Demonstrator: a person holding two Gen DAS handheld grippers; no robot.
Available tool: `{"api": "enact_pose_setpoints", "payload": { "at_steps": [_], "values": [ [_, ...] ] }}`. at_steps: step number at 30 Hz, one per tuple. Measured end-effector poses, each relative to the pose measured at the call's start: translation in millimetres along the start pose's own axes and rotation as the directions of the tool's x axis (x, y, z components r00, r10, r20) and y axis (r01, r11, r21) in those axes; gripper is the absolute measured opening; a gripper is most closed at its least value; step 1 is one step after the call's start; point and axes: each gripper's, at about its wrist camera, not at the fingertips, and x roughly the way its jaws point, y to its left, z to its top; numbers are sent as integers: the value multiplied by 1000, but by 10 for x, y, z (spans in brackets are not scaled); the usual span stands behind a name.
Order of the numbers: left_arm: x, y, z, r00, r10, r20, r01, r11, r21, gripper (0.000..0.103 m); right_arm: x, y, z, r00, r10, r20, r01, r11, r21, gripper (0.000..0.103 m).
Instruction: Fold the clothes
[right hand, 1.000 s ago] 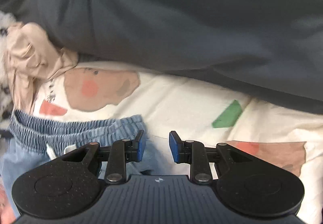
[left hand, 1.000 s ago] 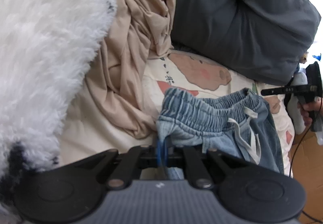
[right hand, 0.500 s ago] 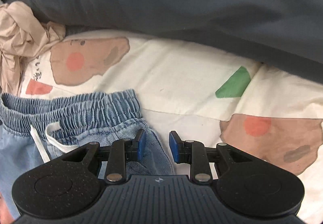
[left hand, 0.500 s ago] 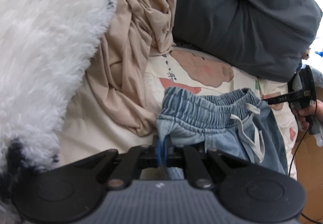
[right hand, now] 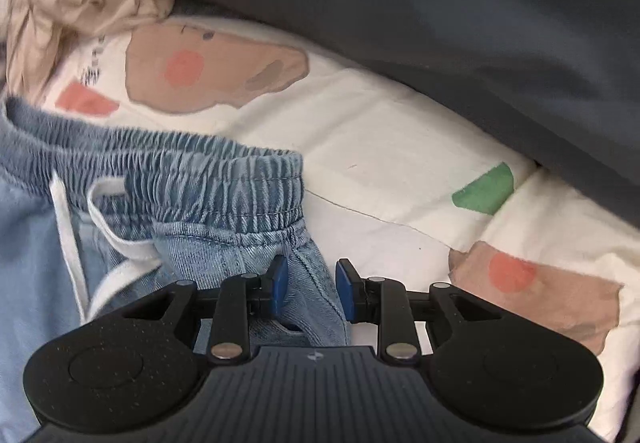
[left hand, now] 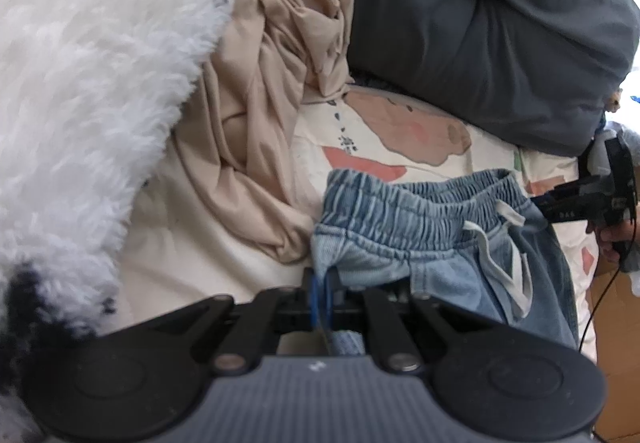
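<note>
The light-blue denim shorts with an elastic waistband (left hand: 432, 227) lie on the cream bedsheet printed with brown and red shapes (right hand: 380, 147). The left hand-held gripper (left hand: 320, 297) is pressed together, pinching the shorts' waistband corner. The right hand-held gripper (right hand: 311, 285) stands spread over the shorts' opposite edge, pads not pressing the fabric.

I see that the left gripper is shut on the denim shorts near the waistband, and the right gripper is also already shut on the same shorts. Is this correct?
Not quite. The left gripper is shut on the denim shorts, but the right gripper is not shut: the right wrist view shows its fingers standing apart, with the shorts' edge between them and not pressed.
</note>
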Motion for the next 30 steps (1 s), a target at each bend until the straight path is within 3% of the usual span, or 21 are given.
{"api": "enact_pose_setpoints", "payload": {
  "at_steps": [4,11,15,17,23,30],
  "values": [
    [9,-9,2,1000,2,-1,-2,1000,4,4,75,67,62,999,-12,-49,9,998,-63,33],
    [89,28,-4,1000,-7,-14,6,999,-35,5,233,-161,188,985,89,-144,-86,996,32,34],
    [159,96,-30,999,-20,-39,17,996,-86,8,206,-208,161,984,114,-136,-106,992,65,23],
    [186,115,-58,998,-26,-50,21,995,-100,9,148,-134,141,989,85,-125,-83,996,21,13],
    [198,103,-104,998,-32,-46,28,995,-96,6,-84,59,115,996,-63,-64,54,990,-133,9],
    [125,-69,5,1000,-22,15,23,1000,-22,4,-352,99,60,969,-243,49,247,945,-216,8]
  ]
}}
